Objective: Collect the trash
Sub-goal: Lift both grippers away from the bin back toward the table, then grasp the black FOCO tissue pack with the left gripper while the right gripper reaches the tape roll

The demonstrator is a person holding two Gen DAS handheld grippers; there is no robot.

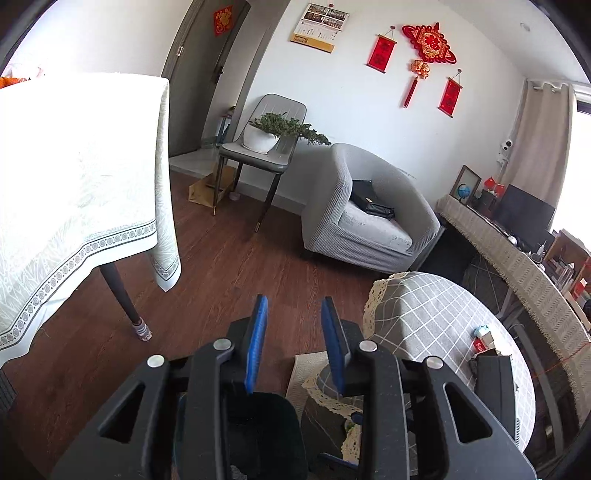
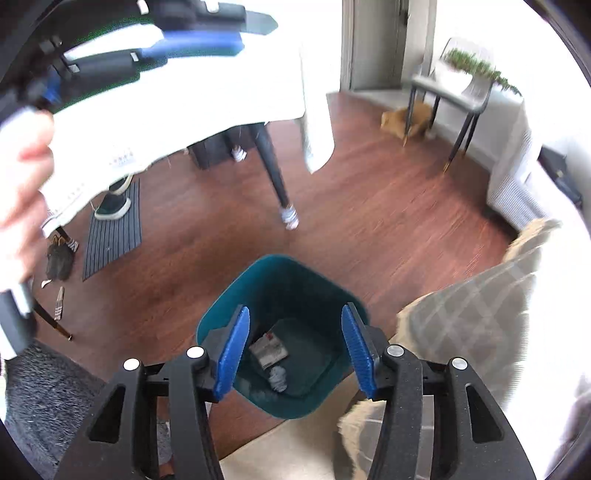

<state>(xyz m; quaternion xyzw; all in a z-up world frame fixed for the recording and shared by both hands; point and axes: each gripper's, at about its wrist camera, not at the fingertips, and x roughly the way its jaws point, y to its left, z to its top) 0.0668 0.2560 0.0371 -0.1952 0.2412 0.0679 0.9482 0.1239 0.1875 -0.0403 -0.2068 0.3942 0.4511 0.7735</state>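
Note:
In the right wrist view a teal trash bin (image 2: 284, 280) stands on the wood floor right below my right gripper (image 2: 295, 308). The blue pads are apart and nothing is between them. At the bin's bottom lie a flat printed wrapper (image 2: 269, 349) and a crumpled grey wad (image 2: 277, 378). My left gripper (image 1: 294, 299) is open and empty, pointing over the floor toward the armchair. The bin (image 1: 266, 417) shows dark beneath its fingers. The left gripper (image 2: 258, 35) also appears blurred at the top left of the right wrist view, held by a hand (image 2: 22, 166).
A dining table with a white cloth (image 1: 74, 166) and a dark leg (image 1: 122, 299) stands left. A low table in grey checked cloth (image 1: 443, 325) carries a small red-and-white box (image 1: 482, 338). Beyond are a grey armchair (image 1: 369, 221) and a chair with a plant (image 1: 266, 136). A striped mat (image 2: 110, 229) lies under the dining table.

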